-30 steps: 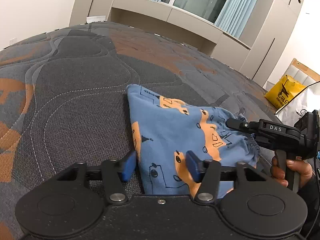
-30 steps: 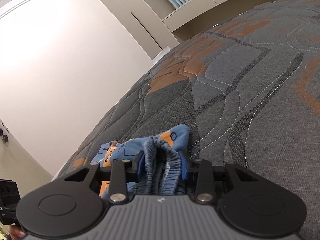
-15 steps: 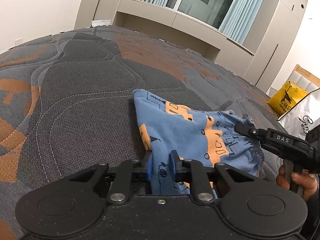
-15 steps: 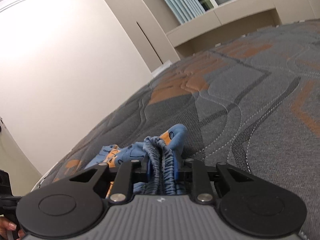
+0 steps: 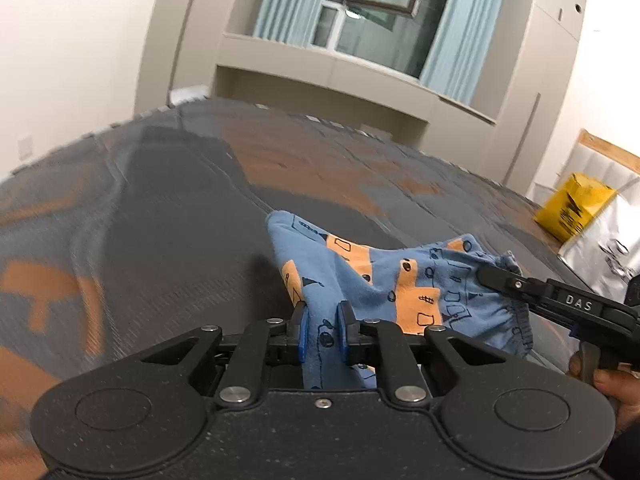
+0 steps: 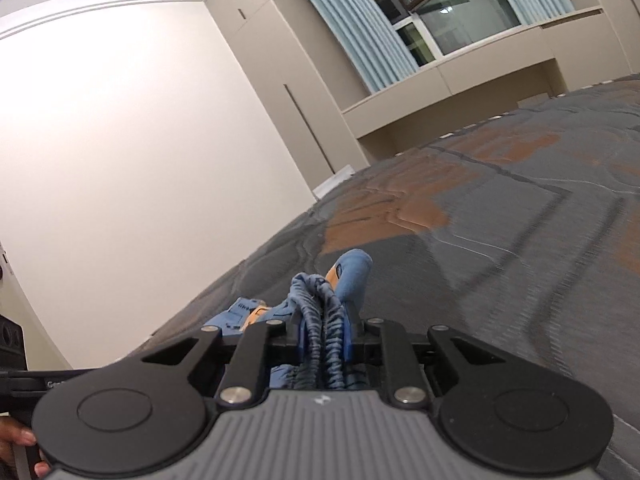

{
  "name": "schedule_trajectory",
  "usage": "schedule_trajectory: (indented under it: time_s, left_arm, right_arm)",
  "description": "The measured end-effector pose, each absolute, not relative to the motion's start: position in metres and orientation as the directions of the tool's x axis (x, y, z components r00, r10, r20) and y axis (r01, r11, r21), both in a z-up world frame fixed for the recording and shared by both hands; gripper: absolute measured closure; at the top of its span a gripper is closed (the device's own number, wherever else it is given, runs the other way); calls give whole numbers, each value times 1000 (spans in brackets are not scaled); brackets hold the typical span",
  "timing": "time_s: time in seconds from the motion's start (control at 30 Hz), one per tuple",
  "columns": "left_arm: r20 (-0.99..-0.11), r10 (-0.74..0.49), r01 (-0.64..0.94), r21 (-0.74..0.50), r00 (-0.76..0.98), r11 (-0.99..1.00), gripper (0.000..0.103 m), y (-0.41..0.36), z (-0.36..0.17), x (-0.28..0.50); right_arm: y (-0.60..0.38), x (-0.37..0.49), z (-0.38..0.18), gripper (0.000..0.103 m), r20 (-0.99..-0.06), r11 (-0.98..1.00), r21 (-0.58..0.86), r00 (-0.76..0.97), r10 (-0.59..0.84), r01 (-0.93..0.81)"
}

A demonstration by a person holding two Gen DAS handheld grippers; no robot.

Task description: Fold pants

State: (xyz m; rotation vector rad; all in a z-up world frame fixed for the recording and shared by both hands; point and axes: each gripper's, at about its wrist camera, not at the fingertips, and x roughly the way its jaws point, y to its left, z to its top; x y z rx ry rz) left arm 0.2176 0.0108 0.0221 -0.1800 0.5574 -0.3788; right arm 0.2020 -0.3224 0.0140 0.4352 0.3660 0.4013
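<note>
Quilted grey-and-orange mattress (image 5: 168, 216) carries soft blue pants (image 5: 380, 280) with orange patches, partly lifted; left gripper (image 5: 322, 334) has just closed on a flat hem, right gripper (image 6: 324, 344) on the ribbed, bunched waistband

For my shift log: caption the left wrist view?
Left gripper and right gripper, both shut on blue-and-orange pants, above quilted mattress.
</note>
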Motion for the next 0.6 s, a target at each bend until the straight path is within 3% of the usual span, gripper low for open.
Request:
schedule_trajectory:
  time_s: [0.33, 0.6]
  left_arm:
    - [-463, -285, 190, -242, 839, 952, 87, 72, 30, 270]
    - [-512, -268, 148, -263, 816, 953, 87, 91, 4, 304]
  right_arm:
    - [-247, 287, 34, 84, -275, 823, 431, 815, 510, -370]
    - [-222, 334, 2, 84, -339, 823, 451, 787, 516, -346]
